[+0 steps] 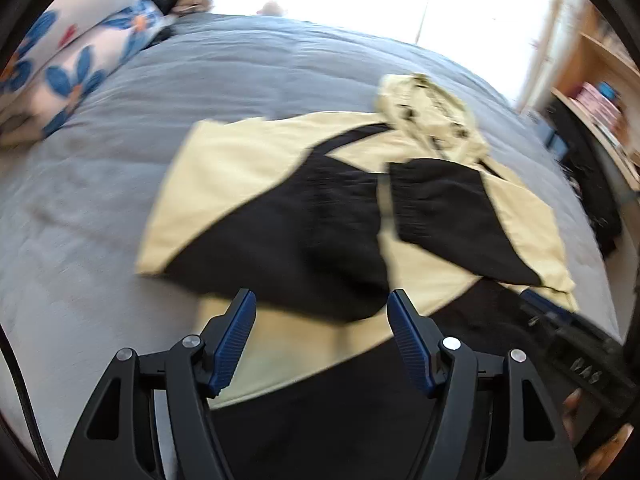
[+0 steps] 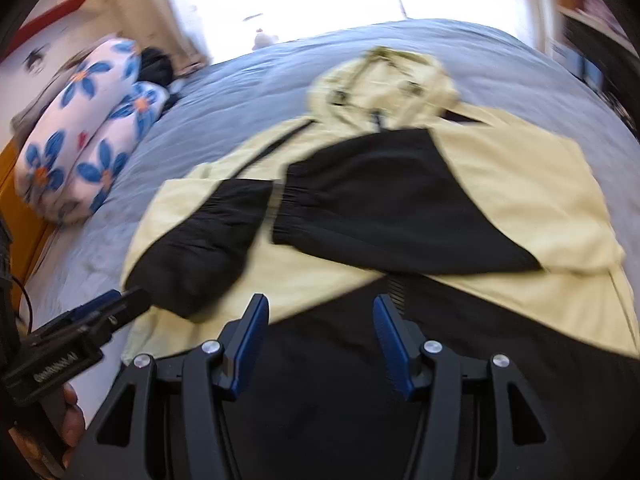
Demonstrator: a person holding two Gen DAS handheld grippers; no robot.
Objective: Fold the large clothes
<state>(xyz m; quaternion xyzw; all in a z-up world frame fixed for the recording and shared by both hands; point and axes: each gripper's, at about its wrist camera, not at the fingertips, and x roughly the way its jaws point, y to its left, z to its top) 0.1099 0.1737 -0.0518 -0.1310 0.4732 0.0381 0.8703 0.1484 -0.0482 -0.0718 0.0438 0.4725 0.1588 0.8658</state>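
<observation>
A pale yellow and black hooded jacket (image 1: 248,176) lies flat on the grey bed, hood at the far end, both black sleeves folded in across the chest. It also shows in the right wrist view (image 2: 520,184). My left gripper (image 1: 322,300) is open and empty, just above the near black hem, by the left sleeve. My right gripper (image 2: 320,306) is open and empty over the black lower hem. The right gripper also appears at the right edge of the left view (image 1: 560,320), and the left gripper at the left edge of the right view (image 2: 120,304).
A grey bedspread (image 1: 120,160) covers the bed. Floral blue-and-white pillows (image 1: 80,60) lie at the far left, also in the right wrist view (image 2: 88,120). Wooden shelves (image 1: 600,92) stand to the right. A bright window is behind the bed.
</observation>
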